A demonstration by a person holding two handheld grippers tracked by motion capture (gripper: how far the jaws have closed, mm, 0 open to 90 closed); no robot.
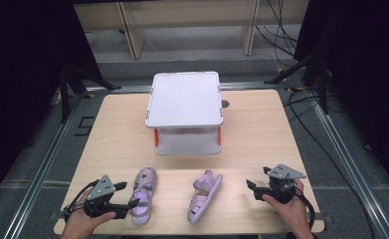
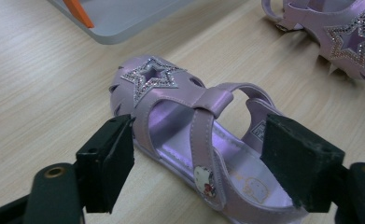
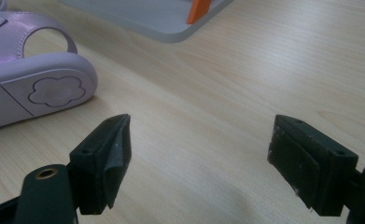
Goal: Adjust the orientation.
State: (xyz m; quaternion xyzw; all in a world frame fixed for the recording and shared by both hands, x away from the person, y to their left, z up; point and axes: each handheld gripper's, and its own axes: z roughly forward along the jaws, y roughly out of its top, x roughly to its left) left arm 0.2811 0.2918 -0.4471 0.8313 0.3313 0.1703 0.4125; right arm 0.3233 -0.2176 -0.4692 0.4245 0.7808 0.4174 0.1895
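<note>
The left claw (image 1: 131, 206) is placed at the heel end of the left sandal (image 1: 143, 195), with its jaws standing wide on either side of the shoe. In the left gripper view the sandal (image 2: 189, 135) is seen between the two pads, but no pad is pressed on it, so nothing is held yet. The sandal lies flat on the table (image 1: 117, 134), sole down. Its long axis runs away from the claw, the star-decorated toe pointed toward the white stand (image 1: 184, 99). For a grasp, it is judged that the jaws need only be closed across the narrow width of the heel.

The right claw (image 1: 253, 191) is kept open and empty over bare wood. The second sandal (image 1: 203, 196) is tipped on its side, its sole turned toward this claw, near but apart.
</note>
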